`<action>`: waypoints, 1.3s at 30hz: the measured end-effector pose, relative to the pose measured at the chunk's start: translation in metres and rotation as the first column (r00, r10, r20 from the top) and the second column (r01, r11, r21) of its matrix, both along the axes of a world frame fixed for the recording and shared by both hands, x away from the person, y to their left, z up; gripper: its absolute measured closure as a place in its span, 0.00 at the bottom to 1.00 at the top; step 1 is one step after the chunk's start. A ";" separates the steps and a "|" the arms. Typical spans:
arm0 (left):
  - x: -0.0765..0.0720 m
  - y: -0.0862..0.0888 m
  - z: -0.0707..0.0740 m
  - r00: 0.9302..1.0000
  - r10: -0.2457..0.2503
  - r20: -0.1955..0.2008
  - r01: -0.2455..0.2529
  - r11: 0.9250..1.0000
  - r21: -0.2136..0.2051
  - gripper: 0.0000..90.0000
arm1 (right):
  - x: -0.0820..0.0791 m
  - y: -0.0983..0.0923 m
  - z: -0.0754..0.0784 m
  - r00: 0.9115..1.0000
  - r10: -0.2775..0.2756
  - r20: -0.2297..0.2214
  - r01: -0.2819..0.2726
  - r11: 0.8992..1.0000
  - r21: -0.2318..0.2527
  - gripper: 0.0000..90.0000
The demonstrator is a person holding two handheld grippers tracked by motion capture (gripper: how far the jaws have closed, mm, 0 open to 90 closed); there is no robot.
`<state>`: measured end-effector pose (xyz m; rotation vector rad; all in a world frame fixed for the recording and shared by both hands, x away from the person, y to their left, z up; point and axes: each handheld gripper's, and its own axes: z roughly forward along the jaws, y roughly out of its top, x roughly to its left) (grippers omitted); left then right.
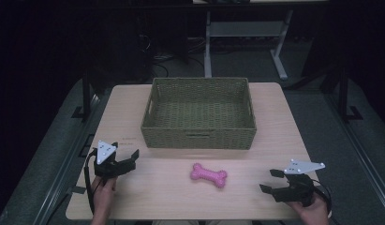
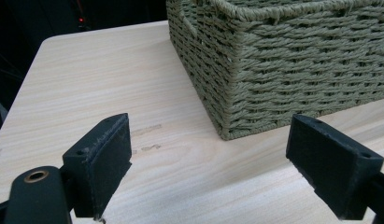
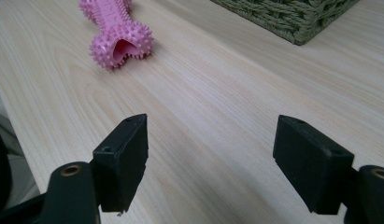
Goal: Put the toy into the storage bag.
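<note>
A pink spiky bone-shaped toy (image 1: 208, 174) lies on the wooden table in front of a woven green basket (image 1: 198, 137). My left gripper (image 1: 126, 153) rests at the table's front left, open, with nothing between its jaws. In the left gripper view that gripper (image 2: 209, 163) faces the basket's near corner (image 2: 283, 70). My right gripper (image 1: 270, 180) sits at the front right, open and empty, pointing left toward the toy. In the right gripper view the gripper (image 3: 210, 156) hovers low over bare wood, with the toy (image 3: 117, 35) ahead at the upper left.
The basket (image 3: 292, 16) stands at the middle back of the table (image 1: 124, 117). Table edges fall off to dark floor on the left and right. A white desk frame (image 1: 241, 42) stands behind the table.
</note>
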<state>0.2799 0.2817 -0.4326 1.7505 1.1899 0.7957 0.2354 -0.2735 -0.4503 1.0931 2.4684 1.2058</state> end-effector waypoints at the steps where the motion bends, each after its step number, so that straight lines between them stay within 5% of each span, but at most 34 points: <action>1: 0.000 0.000 0.000 1.000 0.005 -0.003 -0.005 1.000 0.000 0.15 | 0.001 0.000 0.001 1.000 0.008 -0.005 -0.008 1.000 0.000 0.29; 21: 0.003 -0.006 -0.003 1.000 -0.007 -0.004 0.007 1.000 0.001 0.15 | 0.013 0.029 0.029 0.988 0.146 -0.041 -0.149 0.986 -0.078 0.26; 35: 0.002 -0.002 -0.002 1.000 0.003 0.010 -0.003 1.000 -0.003 0.15 | 0.037 0.077 0.044 0.962 0.265 -0.068 -0.273 0.951 -0.144 0.26; 39: 0.003 0.000 -0.002 1.000 0.006 0.011 -0.006 1.000 0.005 0.15 | 0.046 0.096 0.047 0.946 0.316 -0.076 -0.324 0.932 -0.162 0.27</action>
